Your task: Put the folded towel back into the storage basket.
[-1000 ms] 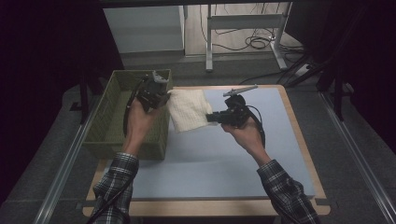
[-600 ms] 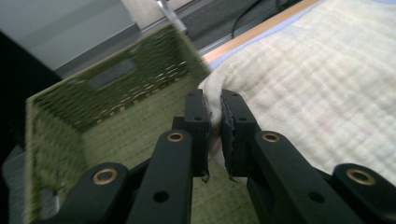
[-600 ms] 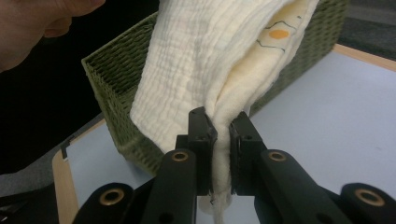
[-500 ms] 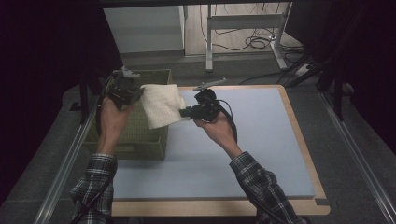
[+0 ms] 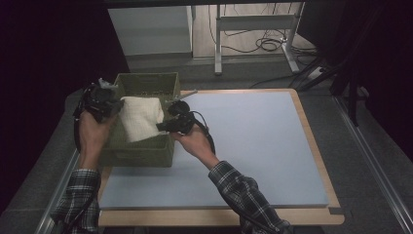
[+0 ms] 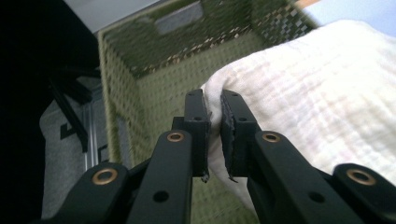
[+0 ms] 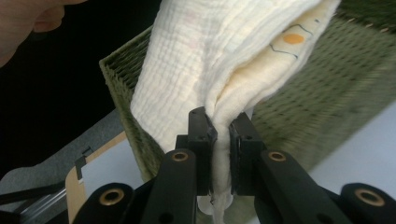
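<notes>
On the left, the left gripper (image 5: 101, 100) is hovering by the near-left rim of the green woven basket (image 5: 146, 148), its jaws clamped on one end of the cream folded cloth (image 5: 141, 117). In the left gripper view that same gripper (image 6: 215, 126) is pinching a bunched edge of the cloth (image 6: 308, 102), with the basket's (image 6: 154, 88) inner wall showing behind it.

The cloth is hanging in the air over the basket's open top, stretched between both grippers. Its long axis is running left to right across the basket, and its near edge is sagging down toward the front wall.

Moving right, the right gripper (image 5: 176, 122) is sitting just above the basket's near-right corner, jaws squeezed tight on the cloth's other end. In the right gripper view this gripper (image 7: 219, 140) is biting into several stacked layers of cloth (image 7: 210, 56), with an orange dot showing on an inner fold.

Further right, the blue mat (image 5: 253, 141) on the tabletop (image 5: 316, 151) is lying flat and bare, wide room out to the wooden border.
</notes>
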{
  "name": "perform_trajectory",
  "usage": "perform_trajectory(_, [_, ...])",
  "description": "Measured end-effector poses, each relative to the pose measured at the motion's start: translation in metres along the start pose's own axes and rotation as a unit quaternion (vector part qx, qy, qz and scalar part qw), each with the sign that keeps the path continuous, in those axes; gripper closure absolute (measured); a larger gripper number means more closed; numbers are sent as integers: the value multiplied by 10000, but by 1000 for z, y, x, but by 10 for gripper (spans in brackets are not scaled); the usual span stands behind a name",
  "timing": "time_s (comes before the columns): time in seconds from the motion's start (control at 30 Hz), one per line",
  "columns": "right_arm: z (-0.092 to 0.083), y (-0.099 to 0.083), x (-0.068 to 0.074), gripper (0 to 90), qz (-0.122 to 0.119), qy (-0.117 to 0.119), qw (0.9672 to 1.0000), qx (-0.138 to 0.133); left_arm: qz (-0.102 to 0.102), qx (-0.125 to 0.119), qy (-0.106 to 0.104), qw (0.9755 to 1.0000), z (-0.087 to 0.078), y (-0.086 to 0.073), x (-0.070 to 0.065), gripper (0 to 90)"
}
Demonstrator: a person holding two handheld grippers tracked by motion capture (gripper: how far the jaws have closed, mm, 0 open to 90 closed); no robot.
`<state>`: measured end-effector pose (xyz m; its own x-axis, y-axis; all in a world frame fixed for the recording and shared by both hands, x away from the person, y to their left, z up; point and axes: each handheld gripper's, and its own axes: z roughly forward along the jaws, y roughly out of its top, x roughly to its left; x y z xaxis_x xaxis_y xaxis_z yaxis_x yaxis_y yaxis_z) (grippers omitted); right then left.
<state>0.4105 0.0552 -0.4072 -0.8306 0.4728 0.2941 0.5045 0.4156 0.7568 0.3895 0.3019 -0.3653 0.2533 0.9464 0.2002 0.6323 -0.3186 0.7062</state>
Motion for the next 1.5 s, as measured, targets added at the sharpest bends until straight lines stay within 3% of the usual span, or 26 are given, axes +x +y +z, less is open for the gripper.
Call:
perform_trajectory(0.3, [43, -5, 14, 811, 126, -268, 9986, 443, -116, 160, -59, 9998, 19, -25, 9, 817])
perform_trajectory(0.6, [57, -13, 15, 794, 247, -449, 9957, 770, -19, 335, -212, 9992, 47, -30, -3, 812])
perform_trajectory(0.7, [61, -16, 14, 721, 243, -434, 9948, 892, -16, 395, -259, 9989, 56, -31, -7, 779])
perform_trajectory(0.83, [56, -14, 15, 621, 77, -419, 9960, 781, -66, 353, -306, 9989, 61, -32, -10, 647])
perform_trajectory(1.13, [32, -8, 11, 527, -170, -430, 9974, 556, -231, 281, -503, 9981, 59, -29, -12, 483])
perform_trajectory(1.5, [-2, -5, 9, 380, -710, -630, 9949, 351, -297, 218, -825, 9959, 65, -22, -26, 294])
